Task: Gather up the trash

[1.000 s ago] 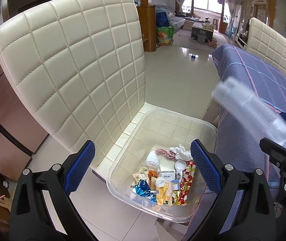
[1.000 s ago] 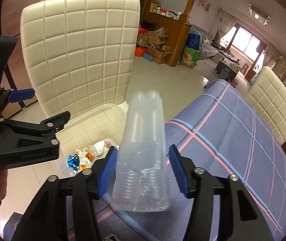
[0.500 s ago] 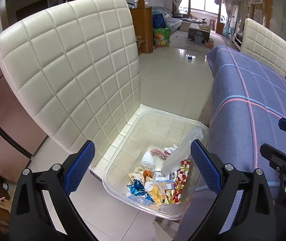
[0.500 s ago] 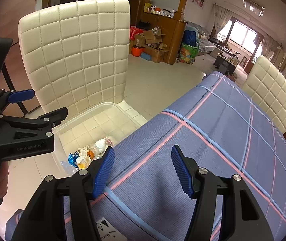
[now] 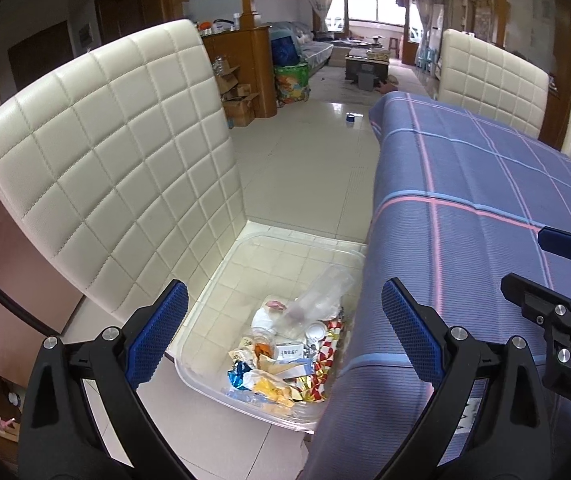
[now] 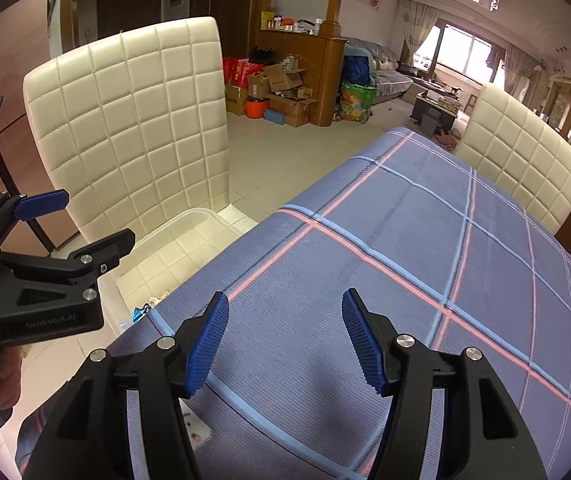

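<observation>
- Right now the right gripper [image 6: 285, 340] hangs over the tablecloth [image 6: 425, 248] with its blue pads parted and nothing between them.
- The left gripper [image 5: 281, 332] is likewise spread wide and empty, aimed down at the clear bin [image 5: 221, 280] that sits on the seat of the white quilted chair [image 5: 105, 160].
- The trash is in that bin: a clear plastic bottle [image 5: 317, 300] lies on top of a heap of wrappers [image 5: 281, 368], at the end nearest the table edge.
- In both views the cloth-covered table shows no litter on the stretch that can be seen, so the job looks close to done, though the near corner under the grippers is hidden.
- To do this step well, I would sweep each camera slowly over the table and the floor [image 5: 305, 168] before committing to anything; a small blue object [image 5: 350, 119] lies far off on the tiles, too small to identify.
- Keep both sets of fingers apart while searching, and approach any new piece from above.
</observation>
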### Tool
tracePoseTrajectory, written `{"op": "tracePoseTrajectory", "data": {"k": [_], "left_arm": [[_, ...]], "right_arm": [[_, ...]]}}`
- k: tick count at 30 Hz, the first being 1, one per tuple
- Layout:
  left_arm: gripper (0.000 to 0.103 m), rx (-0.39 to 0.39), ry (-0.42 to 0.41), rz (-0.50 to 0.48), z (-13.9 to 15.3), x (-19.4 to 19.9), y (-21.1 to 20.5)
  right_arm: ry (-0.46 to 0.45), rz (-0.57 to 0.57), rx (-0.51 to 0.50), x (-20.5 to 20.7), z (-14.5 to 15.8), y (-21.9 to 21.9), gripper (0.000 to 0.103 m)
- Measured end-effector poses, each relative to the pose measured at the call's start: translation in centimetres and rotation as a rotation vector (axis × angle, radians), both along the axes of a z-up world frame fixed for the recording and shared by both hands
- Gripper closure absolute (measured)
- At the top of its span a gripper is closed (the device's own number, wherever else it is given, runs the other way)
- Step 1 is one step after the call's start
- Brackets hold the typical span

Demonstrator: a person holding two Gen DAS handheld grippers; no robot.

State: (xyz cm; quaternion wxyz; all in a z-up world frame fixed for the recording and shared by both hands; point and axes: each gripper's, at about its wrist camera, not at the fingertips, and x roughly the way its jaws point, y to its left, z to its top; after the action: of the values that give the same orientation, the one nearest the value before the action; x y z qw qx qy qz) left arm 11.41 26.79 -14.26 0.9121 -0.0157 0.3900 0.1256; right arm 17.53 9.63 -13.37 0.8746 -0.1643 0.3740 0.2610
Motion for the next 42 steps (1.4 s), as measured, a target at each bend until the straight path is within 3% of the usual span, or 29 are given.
{"op": "tracePoseTrajectory", "data": {"k": [9, 15, 18, 24, 29, 42], "left_arm": [[0.007, -0.012, 0.002, -0.056, 1.4, -0.3, -4.1], [0.004, -0.026, -0.035, -0.076, 3.9, -2.0, -7.1], [0.004, -0.016, -0.070, -0.087, 5.3, -3.1, -8.4], [0.004, 0.039, -0.128, -0.106, 7.8, -5.3, -10.9], [0.004, 0.072, -0.202, -0.144, 10.3, -7.0, -12.9], [0.004, 0.048, -0.283, -0.139, 13.3, -8.8, -15.0]], "right_arm": [[-0.036, -0.097, 0.006, -0.6, 1.8, -4.7, 0.045], [-0.049, -0.173, 0.029, -1.9, 3.6, -7.8, 0.045], [-0.051, -0.207, 0.054, -2.9, 4.4, -9.4, 0.037], [-0.089, -0.291, 0.067, -5.3, 6.9, -12.6, 0.032], [-0.190, -0.353, 0.101, -7.8, 10.0, -14.9, 0.020], [-0.279, -0.437, 0.142, -11.1, 13.4, -18.7, 0.017]]}}
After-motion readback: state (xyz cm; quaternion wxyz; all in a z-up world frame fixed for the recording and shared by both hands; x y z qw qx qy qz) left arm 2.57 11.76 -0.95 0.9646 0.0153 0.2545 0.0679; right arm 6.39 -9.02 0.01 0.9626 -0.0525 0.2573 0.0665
